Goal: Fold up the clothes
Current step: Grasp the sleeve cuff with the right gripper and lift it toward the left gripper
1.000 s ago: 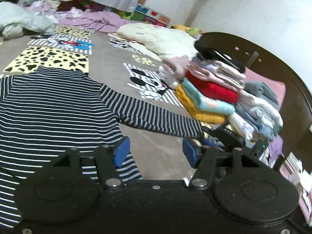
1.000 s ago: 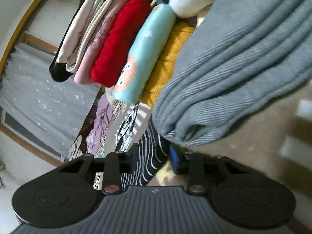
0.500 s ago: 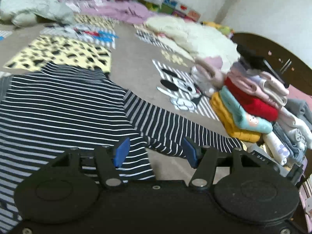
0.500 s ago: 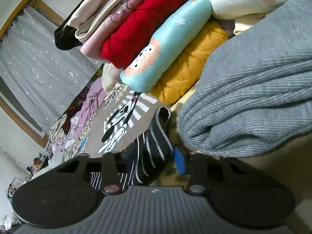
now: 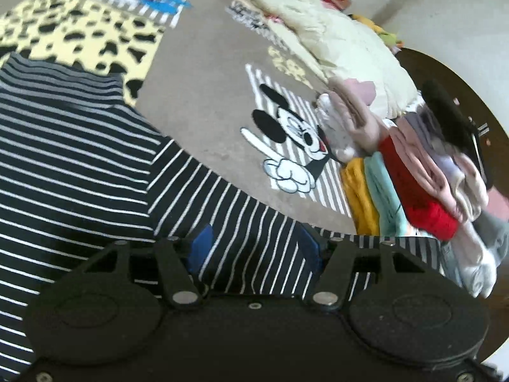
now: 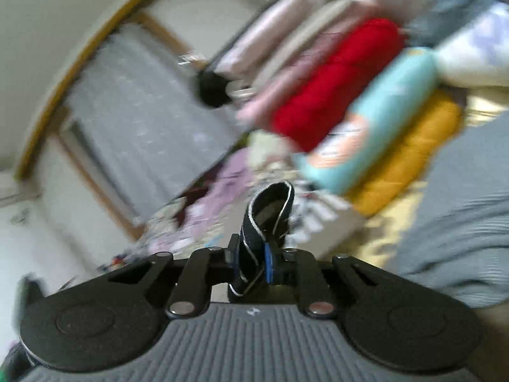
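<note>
Grey cartoon-print bedding [image 5: 206, 121] is carrying the striped top [image 5: 73, 165]; only the right view is showing its cuff [image 6: 267, 222] pinched as the right gripper [image 6: 251, 261] has been closing. Left gripper [image 5: 254, 248] is gaping over the sleeve [image 5: 248, 222].

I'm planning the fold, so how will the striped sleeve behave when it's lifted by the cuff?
Probably floppy: the cuff curls over where the right gripper, whose jaws have just been closing, pinches it. Likely light, since that thin knit bunches into a narrow grip. The sleeve lies limp under the open left gripper, so it should sag and trail.
</note>
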Demonstrator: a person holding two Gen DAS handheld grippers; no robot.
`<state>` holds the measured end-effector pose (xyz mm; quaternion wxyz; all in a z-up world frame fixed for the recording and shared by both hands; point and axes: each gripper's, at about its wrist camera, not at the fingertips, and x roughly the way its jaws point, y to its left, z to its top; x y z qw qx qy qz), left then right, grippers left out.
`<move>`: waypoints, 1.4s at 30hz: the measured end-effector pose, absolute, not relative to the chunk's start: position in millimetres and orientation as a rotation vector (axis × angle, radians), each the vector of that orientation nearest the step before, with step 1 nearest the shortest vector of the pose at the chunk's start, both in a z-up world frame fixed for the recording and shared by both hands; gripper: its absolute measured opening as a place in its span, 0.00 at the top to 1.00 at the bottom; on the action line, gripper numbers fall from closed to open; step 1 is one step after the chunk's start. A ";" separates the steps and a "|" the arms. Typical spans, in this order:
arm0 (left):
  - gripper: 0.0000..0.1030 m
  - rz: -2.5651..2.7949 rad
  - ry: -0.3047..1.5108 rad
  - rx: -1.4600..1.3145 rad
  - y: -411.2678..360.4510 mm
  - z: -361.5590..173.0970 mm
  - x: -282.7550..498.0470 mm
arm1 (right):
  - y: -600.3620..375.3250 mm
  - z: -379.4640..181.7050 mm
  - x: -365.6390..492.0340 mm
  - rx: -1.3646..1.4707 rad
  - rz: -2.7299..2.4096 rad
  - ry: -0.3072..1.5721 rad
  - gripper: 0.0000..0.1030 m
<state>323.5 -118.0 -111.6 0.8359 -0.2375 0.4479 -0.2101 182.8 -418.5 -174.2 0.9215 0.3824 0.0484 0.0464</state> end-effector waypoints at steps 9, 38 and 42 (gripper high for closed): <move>0.43 -0.551 0.992 -0.809 -36.9 -101.2 310.8 | -323.8 -139.6 169.7 0.417 0.478 0.138 0.84; 0.44 -0.315 0.914 -0.734 9.1 -119.7 193.8 | -204.1 -131.2 90.4 -0.146 0.642 0.190 0.81; 0.44 -0.286 0.884 -0.724 6.1 -137.1 191.7 | -249.0 -135.4 120.4 0.009 0.457 0.323 0.78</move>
